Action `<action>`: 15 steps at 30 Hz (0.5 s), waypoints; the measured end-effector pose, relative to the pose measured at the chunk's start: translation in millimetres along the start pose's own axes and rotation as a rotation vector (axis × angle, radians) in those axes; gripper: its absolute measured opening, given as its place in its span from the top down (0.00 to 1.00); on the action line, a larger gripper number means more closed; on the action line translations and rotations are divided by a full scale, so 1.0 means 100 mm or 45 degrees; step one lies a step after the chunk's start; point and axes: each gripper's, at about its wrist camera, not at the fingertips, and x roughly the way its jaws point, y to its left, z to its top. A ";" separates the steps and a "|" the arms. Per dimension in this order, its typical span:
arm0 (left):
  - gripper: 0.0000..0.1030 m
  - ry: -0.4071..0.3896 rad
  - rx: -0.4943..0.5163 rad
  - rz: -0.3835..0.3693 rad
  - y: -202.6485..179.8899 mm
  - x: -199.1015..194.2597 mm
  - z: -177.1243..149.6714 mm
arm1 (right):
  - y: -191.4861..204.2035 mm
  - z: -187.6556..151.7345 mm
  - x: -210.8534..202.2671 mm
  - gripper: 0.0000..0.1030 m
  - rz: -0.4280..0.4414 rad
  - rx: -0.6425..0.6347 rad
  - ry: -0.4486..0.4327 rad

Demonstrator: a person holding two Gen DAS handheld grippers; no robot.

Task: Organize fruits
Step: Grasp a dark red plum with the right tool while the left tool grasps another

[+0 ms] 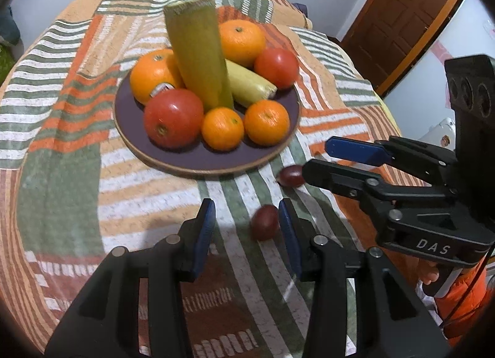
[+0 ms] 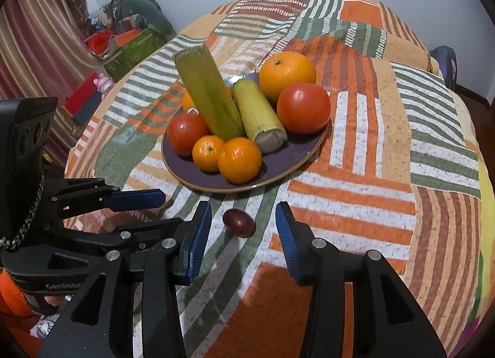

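Observation:
A dark purple plate (image 1: pixel 130 110) (image 2: pixel 284 163) holds oranges, two tomatoes, a yellow-green banana-like piece and a tall green stalk. Two small dark red fruits lie loose on the cloth. One (image 1: pixel 264 222) lies close to my left gripper's (image 1: pixel 247 231) right finger, between the open fingers. The other (image 1: pixel 290 175) (image 2: pixel 238 222) lies between the open fingers of my right gripper (image 2: pixel 243 234) (image 1: pixel 318 157). Both grippers are empty. In the right wrist view the left gripper (image 2: pixel 167 206) is at lower left.
The table is round and covered by a striped orange, green and white patchwork cloth (image 1: pixel 62 129) (image 2: pixel 371 172). A wooden door (image 1: pixel 402 17) stands to the right. Boxes and bags (image 2: pixel 130 36) are stacked on the floor by a curtain at the left.

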 end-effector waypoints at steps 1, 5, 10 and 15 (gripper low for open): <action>0.59 0.004 0.003 -0.002 -0.02 0.01 -0.01 | 0.00 -0.01 0.01 0.61 0.005 -0.001 0.006; 0.59 0.000 0.013 0.009 -0.05 0.03 -0.04 | -0.01 -0.01 0.09 0.61 0.004 0.003 0.028; 0.62 0.000 0.015 0.005 -0.06 0.06 -0.06 | 0.00 -0.04 0.16 0.63 0.014 -0.009 0.051; 0.78 0.003 0.035 -0.039 -0.10 0.06 -0.07 | 0.07 -0.05 0.21 0.72 0.027 -0.047 0.069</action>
